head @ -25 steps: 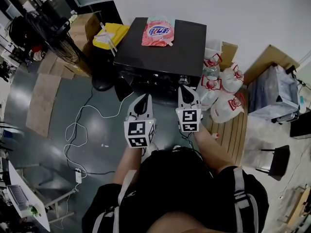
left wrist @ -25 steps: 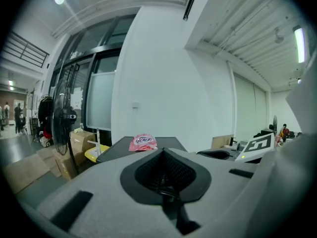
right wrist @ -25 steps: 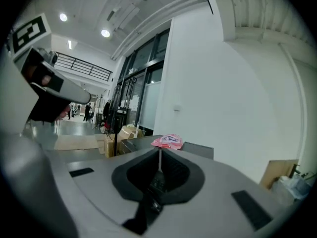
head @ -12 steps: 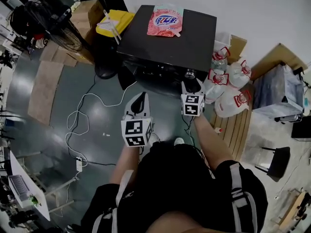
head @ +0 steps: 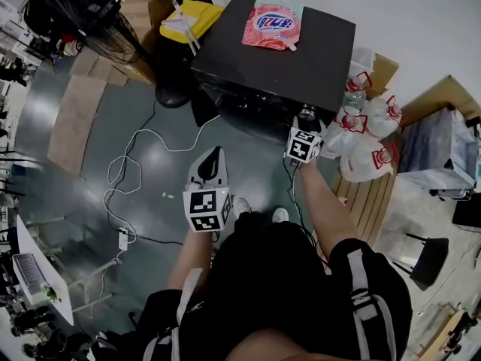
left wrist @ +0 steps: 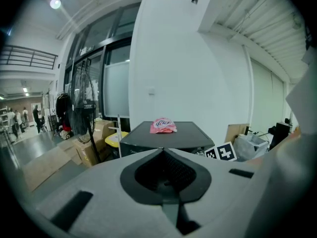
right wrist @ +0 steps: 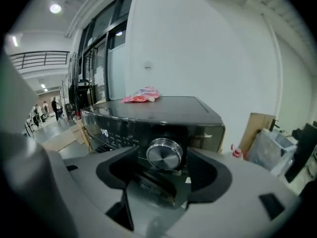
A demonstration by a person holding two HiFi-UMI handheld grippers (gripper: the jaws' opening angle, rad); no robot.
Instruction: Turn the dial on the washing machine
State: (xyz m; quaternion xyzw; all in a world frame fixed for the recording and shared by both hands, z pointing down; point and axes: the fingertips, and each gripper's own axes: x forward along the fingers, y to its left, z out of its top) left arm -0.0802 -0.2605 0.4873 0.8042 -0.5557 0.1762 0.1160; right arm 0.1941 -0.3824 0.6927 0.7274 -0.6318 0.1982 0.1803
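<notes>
Flooring is glossy grey (head: 83, 149), with a white cable (head: 124, 173) looping across it toward a power strip (head: 122, 239). A black washing machine (head: 278, 59) stands against the white wall (head: 421, 13), and a pink pouch (head: 272, 22) lies on its flat top. Cardboard boxes (head: 143, 6) and a standing fan (left wrist: 81, 114) are on the machine's left in the head view. White bags with red markings (head: 368, 138) sit by wooden slats (head: 361, 194) on its right. The dial (right wrist: 164, 153) is at the right end of the front panel, between the jaws of the right tool (right wrist: 163, 165). Those jaws are opening, with the pads off the dial. The left tool (left wrist: 162, 152) hangs back over the floor, jaws together and nothing in them.
</notes>
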